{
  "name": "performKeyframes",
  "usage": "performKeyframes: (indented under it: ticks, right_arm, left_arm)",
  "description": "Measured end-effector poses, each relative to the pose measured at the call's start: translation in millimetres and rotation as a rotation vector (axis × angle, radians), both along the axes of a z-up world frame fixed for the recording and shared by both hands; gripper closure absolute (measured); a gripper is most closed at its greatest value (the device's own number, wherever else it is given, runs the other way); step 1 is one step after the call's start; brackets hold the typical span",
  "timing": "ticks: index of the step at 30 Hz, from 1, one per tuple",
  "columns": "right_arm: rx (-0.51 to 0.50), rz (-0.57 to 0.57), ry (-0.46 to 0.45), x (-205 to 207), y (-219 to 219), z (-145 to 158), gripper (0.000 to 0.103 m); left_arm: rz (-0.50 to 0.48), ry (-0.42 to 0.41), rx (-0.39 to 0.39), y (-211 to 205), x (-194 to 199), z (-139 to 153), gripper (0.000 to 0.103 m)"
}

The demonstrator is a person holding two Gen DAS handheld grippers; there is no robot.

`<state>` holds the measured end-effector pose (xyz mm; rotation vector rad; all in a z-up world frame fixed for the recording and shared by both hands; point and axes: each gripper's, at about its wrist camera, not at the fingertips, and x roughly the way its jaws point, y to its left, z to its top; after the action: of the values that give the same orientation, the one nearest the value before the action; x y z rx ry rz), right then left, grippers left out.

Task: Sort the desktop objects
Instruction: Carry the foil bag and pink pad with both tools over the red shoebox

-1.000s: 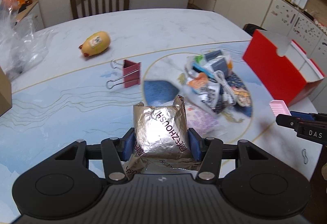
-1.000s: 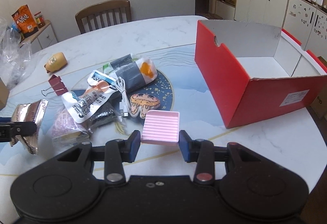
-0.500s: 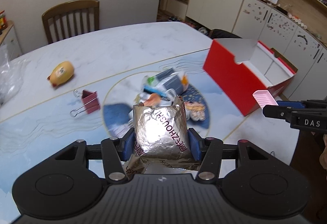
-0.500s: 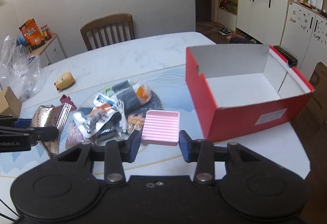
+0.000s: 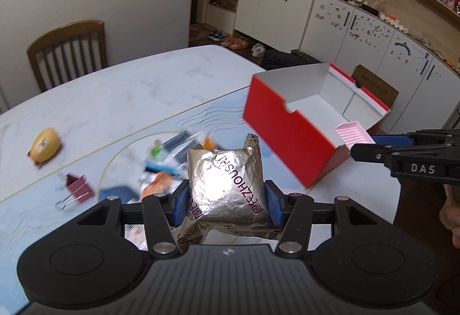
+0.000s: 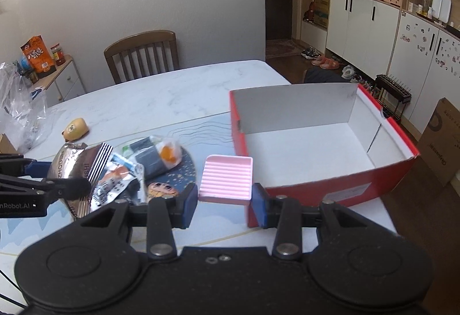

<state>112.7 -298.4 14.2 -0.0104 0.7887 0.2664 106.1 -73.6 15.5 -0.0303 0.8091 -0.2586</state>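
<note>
Left hand-held gripper (image 5: 225, 201) clamped on silver foil packet (image 5: 225, 184), held above tabletop (image 5: 120, 96). Right hand-held gripper (image 6: 224, 200) clamped on pink ridged tray (image 6: 227, 180), held at near corner of open red box (image 6: 322, 191). Snack packet pile (image 6: 143, 165) on tabletop left of box. Binder clip (image 5: 76, 190) and yellow toy (image 5: 44, 144) lie apart, further left. Wooden chair (image 6: 142, 56) behind tabletop.

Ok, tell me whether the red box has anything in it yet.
Empty as far as visible: the red box shows only bare white floor and walls. The pink tray is outside, held in the right gripper.
</note>
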Motion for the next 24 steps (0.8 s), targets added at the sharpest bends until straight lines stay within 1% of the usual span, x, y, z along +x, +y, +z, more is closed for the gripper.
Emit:
performKeyframes:
  ticks: [10,17,24]
  right_arm:
    - [-0.021,-0.004,0.002,31.8,-47.2,1.5,0.064]
    - [-0.045,0.002,-0.005,55.1,-78.1,-0.3,0.063]
    - [-0.047,0.021,0.045,81.8,-102.0,-8.0,0.063]
  left_arm:
    - [-0.064,-0.018,-0.001,-58.5,34.6,8.0,0.05]
    - [-0.104,-0.018,0.024,-98.7,57.0,10.0,0.05]
    - [-0.14,-0.002,0.05,-131.6,79.3,10.8,0.05]
